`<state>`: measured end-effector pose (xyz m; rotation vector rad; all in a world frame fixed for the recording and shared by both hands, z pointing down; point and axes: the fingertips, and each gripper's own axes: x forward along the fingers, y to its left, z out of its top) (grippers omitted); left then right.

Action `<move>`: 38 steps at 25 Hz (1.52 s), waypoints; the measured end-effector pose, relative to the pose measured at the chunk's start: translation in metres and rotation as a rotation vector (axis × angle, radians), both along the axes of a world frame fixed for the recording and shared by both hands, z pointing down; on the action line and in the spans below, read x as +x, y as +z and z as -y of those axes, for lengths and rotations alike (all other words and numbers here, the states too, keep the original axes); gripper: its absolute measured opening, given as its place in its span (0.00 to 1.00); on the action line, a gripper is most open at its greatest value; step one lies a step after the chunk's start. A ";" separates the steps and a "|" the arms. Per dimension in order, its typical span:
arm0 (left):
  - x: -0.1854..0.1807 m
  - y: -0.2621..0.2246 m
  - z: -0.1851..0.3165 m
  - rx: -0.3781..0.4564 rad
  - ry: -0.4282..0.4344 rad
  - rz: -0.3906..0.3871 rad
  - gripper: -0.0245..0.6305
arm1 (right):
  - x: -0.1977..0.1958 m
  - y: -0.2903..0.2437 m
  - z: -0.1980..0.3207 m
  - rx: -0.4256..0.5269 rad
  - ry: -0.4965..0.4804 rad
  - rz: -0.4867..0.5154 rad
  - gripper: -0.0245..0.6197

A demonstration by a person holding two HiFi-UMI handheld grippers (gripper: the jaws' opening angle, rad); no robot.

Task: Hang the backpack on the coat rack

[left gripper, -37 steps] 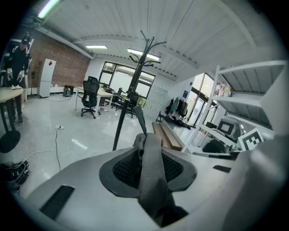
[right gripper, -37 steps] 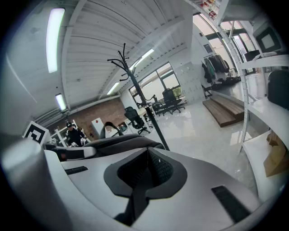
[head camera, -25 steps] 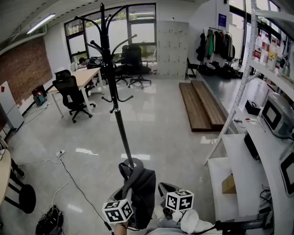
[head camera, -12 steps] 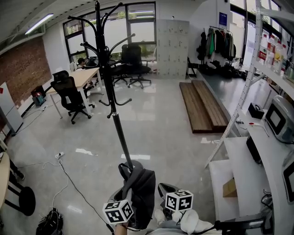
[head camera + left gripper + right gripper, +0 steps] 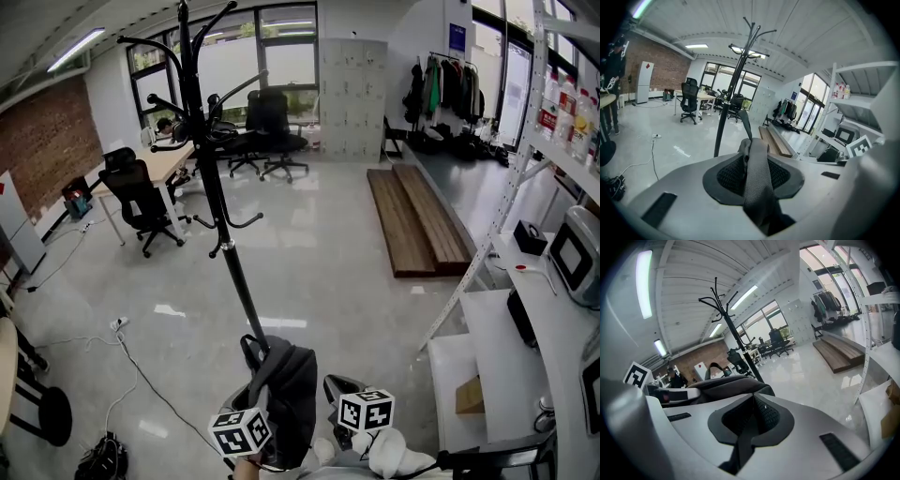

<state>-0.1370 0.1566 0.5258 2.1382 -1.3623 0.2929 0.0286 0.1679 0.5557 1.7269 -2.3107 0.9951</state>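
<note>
My left gripper [image 5: 757, 173] and right gripper [image 5: 752, 420] each pinch a backpack [image 5: 291, 384] strap; glossy floor [image 5: 328, 272], rack [image 5: 211, 169] just ahead, desk [image 5: 169, 157] far left, shelves [image 5: 511, 347] right.

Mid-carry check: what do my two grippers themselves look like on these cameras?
The left gripper and right gripper match. Each has broad, smooth, pale grey jaw bodies with dark rectangular slots. The pads are dark and mesh-textured, with rounded outlines. On top of each gripper sits a white cube printed with black square markers.
</note>
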 end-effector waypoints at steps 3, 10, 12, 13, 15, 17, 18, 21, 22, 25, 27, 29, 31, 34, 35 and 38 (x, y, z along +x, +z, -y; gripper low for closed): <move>0.005 0.000 0.015 -0.002 -0.002 0.004 0.20 | 0.004 0.002 0.015 -0.004 0.000 0.006 0.06; 0.017 -0.002 0.049 0.002 -0.010 0.018 0.20 | 0.016 0.004 0.053 -0.002 -0.008 0.014 0.06; 0.019 -0.004 0.059 0.006 -0.014 0.021 0.20 | 0.019 0.001 0.066 0.012 -0.013 0.009 0.06; 0.021 -0.005 0.065 0.009 -0.014 0.021 0.20 | 0.020 0.000 0.072 0.014 -0.015 0.008 0.06; 0.023 -0.007 0.075 0.013 -0.014 0.020 0.20 | 0.021 0.000 0.084 0.013 -0.023 0.009 0.06; 0.026 -0.008 0.085 0.017 -0.012 0.019 0.20 | 0.021 0.001 0.093 0.011 -0.033 0.009 0.06; 0.026 -0.008 0.091 0.018 -0.012 0.019 0.20 | 0.021 0.002 0.098 0.010 -0.038 0.009 0.06; 0.027 -0.008 0.107 0.024 -0.018 0.024 0.20 | 0.024 0.003 0.111 0.008 -0.041 0.008 0.06; 0.028 -0.009 0.112 0.027 -0.020 0.027 0.20 | 0.026 0.003 0.116 0.008 -0.038 0.007 0.06; 0.028 -0.012 0.124 0.037 -0.027 0.027 0.20 | 0.036 0.002 0.128 0.011 -0.023 0.006 0.06; 0.028 -0.014 0.132 0.044 -0.028 0.021 0.20 | 0.040 0.000 0.134 0.016 -0.015 0.007 0.06; 0.027 -0.015 0.140 0.048 -0.032 0.018 0.20 | 0.041 0.002 0.138 0.014 -0.011 0.007 0.06; 0.027 -0.015 0.146 0.051 -0.037 0.017 0.20 | 0.042 0.006 0.141 0.003 -0.009 0.009 0.06; 0.027 -0.017 0.153 0.058 -0.043 0.018 0.20 | 0.042 0.010 0.145 -0.009 -0.013 0.007 0.06; 0.027 -0.017 0.156 0.061 -0.045 0.020 0.20 | 0.042 0.010 0.148 -0.010 -0.016 0.005 0.06; 0.026 -0.016 0.163 0.063 -0.051 0.020 0.20 | 0.042 0.010 0.157 -0.006 -0.022 0.001 0.06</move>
